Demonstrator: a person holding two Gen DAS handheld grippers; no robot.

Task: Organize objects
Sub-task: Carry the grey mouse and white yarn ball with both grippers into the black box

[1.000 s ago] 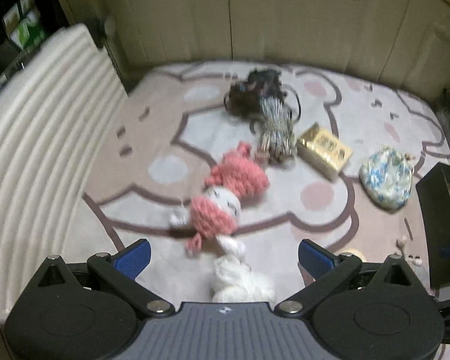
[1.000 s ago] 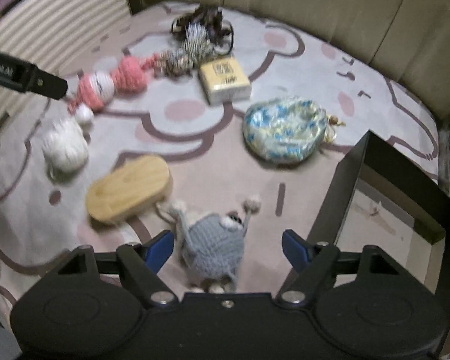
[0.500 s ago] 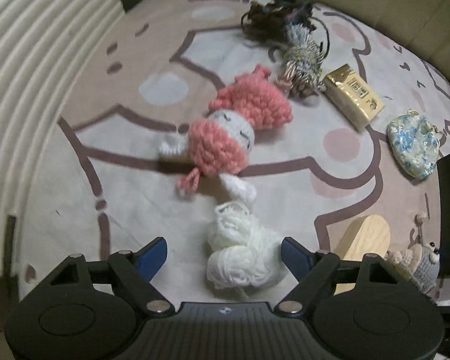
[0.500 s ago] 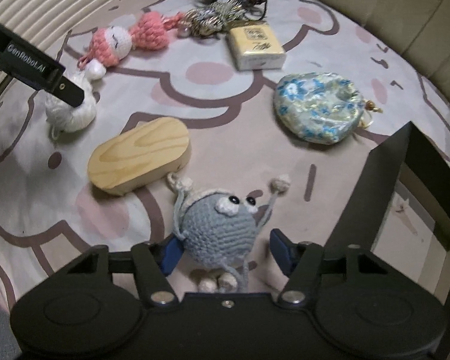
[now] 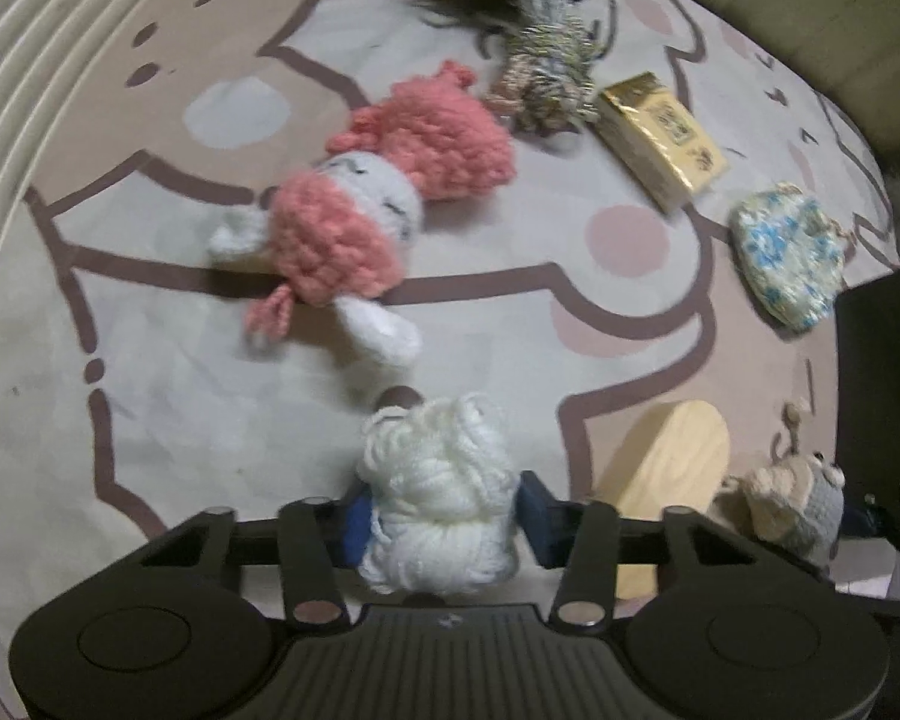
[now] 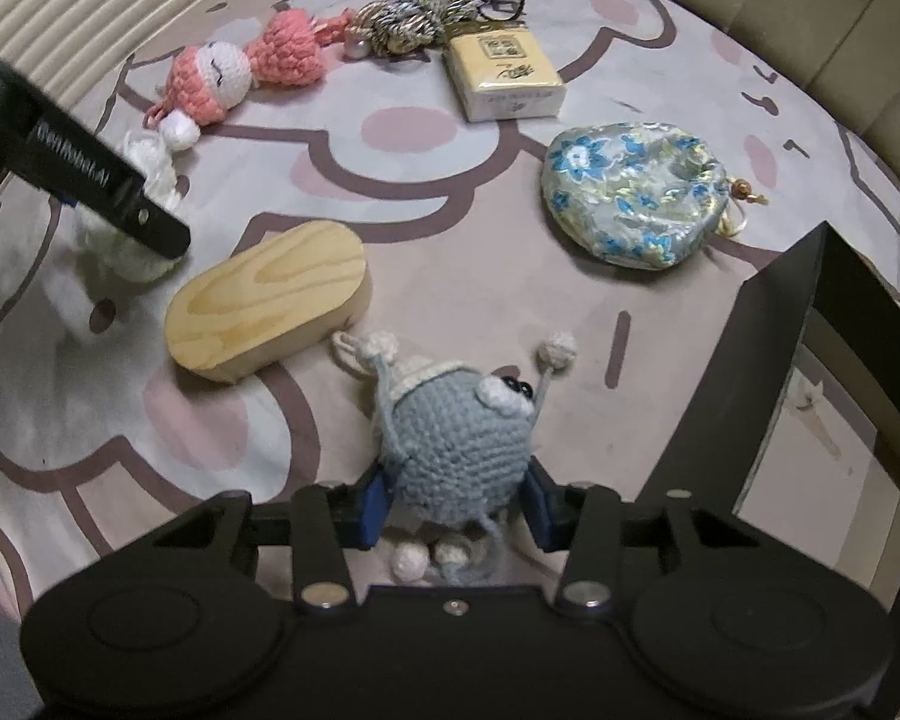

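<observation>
- Task barely started: black box (image 6: 810, 360) to my right looks empty; pouch (image 6: 636, 195), wooden block (image 6: 270, 300), yellow packet (image 6: 504, 78), pink doll (image 6: 240, 69), tassels (image 6: 426, 6) lie ahead on the mat (image 6: 390, 180).
- Left gripper (image 5: 438, 516): jaws just closing, now clamped on white yarn ball (image 5: 438, 498).
- Right gripper (image 6: 456, 504): jaws just closing, pinching grey knitted toy (image 6: 456, 444).

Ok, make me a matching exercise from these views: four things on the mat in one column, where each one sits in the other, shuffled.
Things:
1. white yarn ball
2. grey crochet toy
3. wooden oval block
4. floral pouch

Places:
A. beside the black box, at its far side
B. between the left gripper fingers
C. lying free between the yarn ball and the crochet toy
D. between the right gripper fingers

Pairs: 1-B, 2-D, 3-C, 4-A
</observation>
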